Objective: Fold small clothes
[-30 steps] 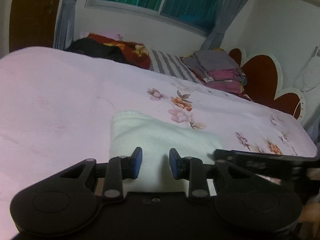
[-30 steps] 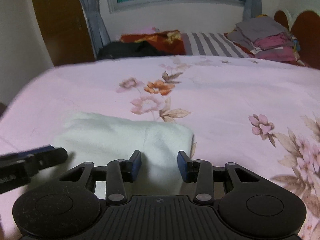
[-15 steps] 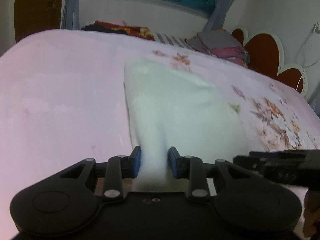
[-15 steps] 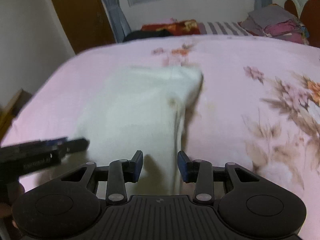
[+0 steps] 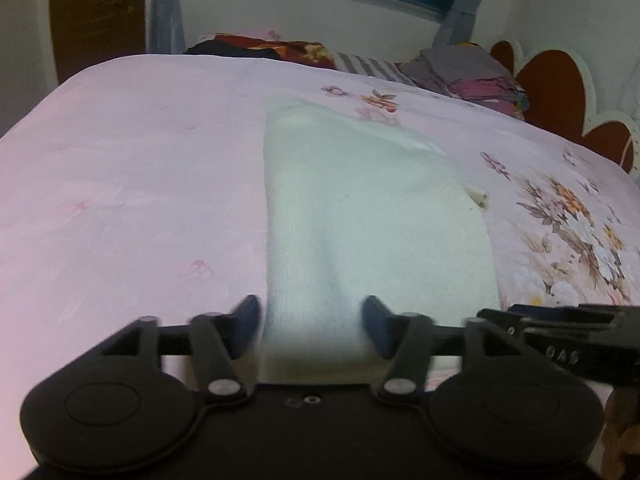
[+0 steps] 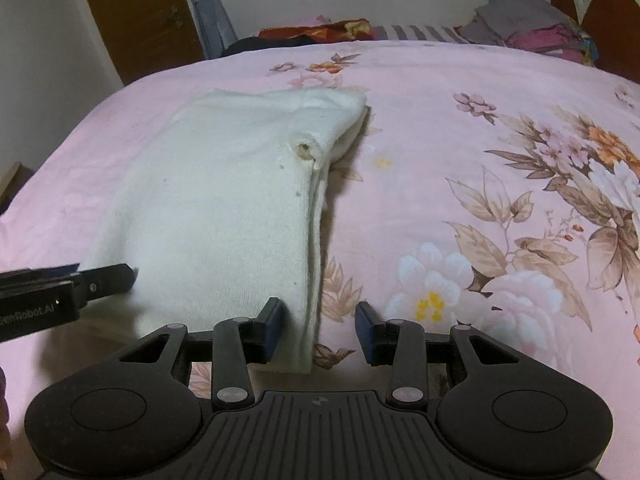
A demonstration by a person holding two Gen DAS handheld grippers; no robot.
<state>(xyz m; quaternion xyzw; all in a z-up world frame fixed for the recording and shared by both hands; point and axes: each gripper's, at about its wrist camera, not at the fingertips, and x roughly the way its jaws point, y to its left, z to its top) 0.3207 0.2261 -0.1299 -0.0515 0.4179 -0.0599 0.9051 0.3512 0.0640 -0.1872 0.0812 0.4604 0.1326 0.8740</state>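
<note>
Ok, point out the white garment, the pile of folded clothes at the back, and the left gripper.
white garment [image 6: 224, 208], right wrist view, middle of its top layer.
pile of folded clothes [image 6: 532, 28], right wrist view, grey top piece.
left gripper [image 5: 312, 326], left wrist view, midway between its opening fingertips.

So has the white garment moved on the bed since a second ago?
Yes. The white garment has been drawn toward the near side of the bed: its far edge, which lay just below the orange flower print, now sits well short of it.
</note>
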